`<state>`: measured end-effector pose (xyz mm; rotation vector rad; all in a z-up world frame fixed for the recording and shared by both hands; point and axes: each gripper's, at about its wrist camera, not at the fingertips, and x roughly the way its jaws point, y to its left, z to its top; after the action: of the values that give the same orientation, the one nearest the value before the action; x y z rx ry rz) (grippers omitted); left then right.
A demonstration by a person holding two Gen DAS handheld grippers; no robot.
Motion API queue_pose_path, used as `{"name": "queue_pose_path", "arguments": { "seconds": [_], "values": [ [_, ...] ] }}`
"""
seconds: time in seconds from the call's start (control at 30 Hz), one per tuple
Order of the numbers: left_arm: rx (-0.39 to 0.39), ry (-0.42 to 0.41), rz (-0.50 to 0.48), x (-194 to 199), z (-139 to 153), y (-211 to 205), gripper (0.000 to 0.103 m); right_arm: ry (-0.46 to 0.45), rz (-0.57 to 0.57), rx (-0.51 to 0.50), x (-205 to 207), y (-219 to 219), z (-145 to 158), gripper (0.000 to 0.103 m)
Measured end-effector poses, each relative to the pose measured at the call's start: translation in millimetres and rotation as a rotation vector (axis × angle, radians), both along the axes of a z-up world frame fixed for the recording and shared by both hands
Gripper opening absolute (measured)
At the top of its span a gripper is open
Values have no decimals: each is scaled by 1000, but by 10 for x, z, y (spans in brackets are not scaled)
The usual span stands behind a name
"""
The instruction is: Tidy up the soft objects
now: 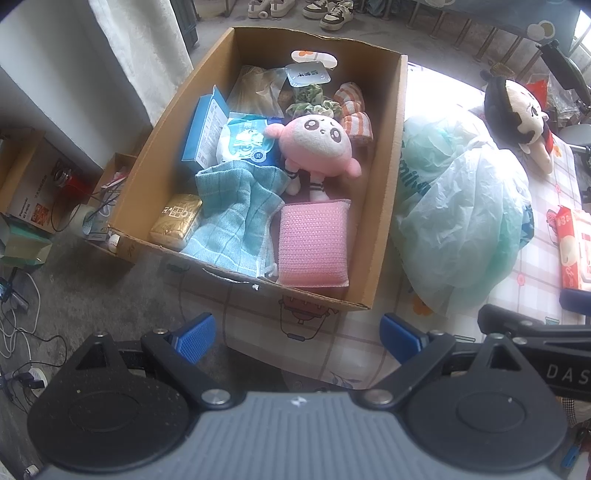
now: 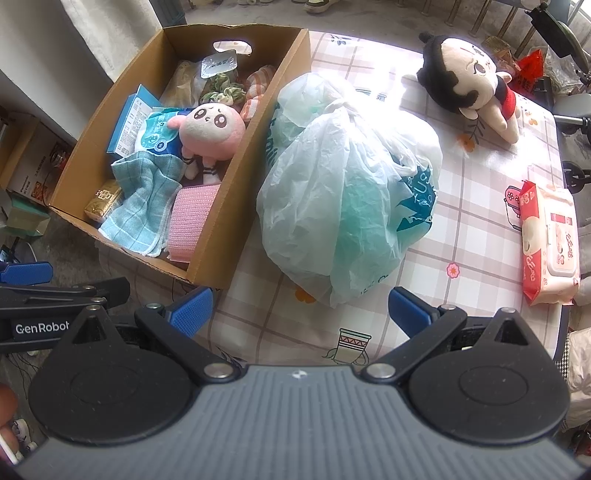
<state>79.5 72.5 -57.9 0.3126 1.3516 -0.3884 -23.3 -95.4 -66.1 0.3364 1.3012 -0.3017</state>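
A cardboard box [image 1: 388, 166] [image 2: 258, 136] on the checked table holds a pink plush doll [image 1: 317, 144] [image 2: 210, 129], a light blue towel [image 1: 240, 218] [image 2: 140, 199], a pink sponge pad [image 1: 314, 243] [image 2: 192, 218], striped orange cloth [image 1: 354, 110] and a green scrunchie [image 1: 310, 99]. A tied green plastic bag [image 1: 461, 206] [image 2: 343, 184] lies right of the box. A black-haired doll [image 1: 521, 118] [image 2: 472, 77] lies at the far right. My left gripper [image 1: 299, 336] is open and empty before the box. My right gripper [image 2: 299, 314] is open and empty before the bag.
A red wet-wipes pack [image 2: 550, 243] [image 1: 572, 251] lies at the table's right edge. The box also holds a blue carton [image 1: 203, 129], a gold packet [image 1: 177, 221] and tissue packs. Boxes and cables lie on the floor at left [image 1: 29, 206]. Shoes [image 1: 332, 11] stand beyond the box.
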Motion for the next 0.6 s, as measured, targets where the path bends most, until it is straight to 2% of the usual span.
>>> {"name": "queue_pose_path", "arguments": {
  "seconds": [0.6],
  "values": [
    [9, -3, 5, -15, 3, -101, 96, -4, -2, 8, 13, -90, -16, 102]
  ]
}}
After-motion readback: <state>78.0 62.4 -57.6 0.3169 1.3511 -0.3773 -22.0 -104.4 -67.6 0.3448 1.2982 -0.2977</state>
